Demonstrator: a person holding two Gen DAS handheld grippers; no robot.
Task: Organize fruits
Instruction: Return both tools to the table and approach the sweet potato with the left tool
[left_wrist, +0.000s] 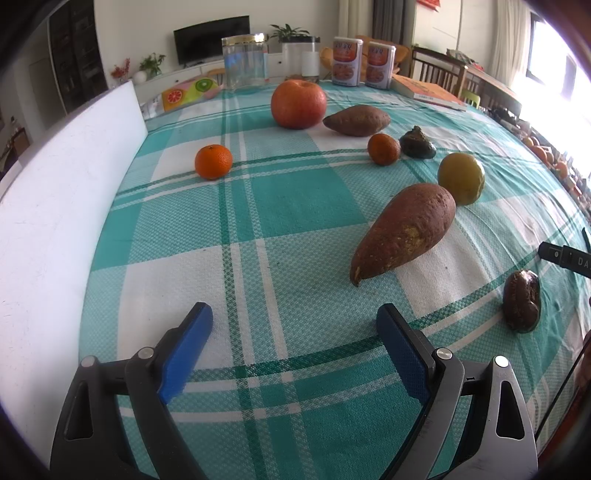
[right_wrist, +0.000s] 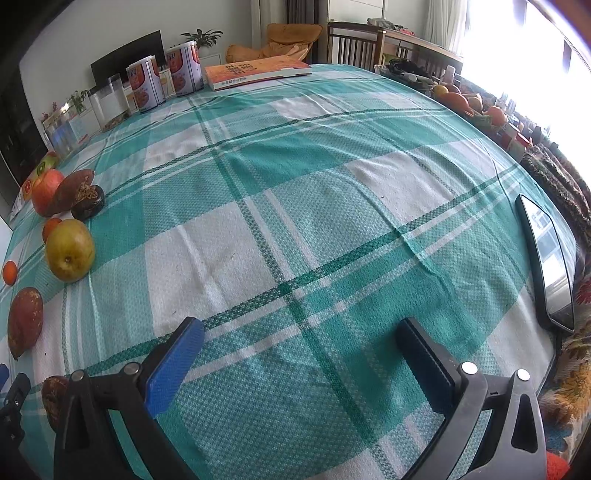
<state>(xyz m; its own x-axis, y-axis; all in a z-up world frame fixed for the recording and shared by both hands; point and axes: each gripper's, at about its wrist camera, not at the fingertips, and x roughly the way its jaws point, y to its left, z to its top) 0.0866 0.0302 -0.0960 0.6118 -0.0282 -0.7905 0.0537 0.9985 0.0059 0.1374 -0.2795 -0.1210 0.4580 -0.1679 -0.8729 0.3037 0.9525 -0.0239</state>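
Checked tablecloth (right_wrist: 332, 206) lies bare ahead; produce hugs its left edge.

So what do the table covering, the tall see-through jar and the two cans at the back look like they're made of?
Table covering: woven cloth, matte, visible weave and creases.
Jar: clear glass or plastic, gold, probably metal, lid.
Cans: likely metal, glossy printed labels.

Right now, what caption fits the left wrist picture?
Open left gripper hovers over plaid tablecloth near sweet potato.
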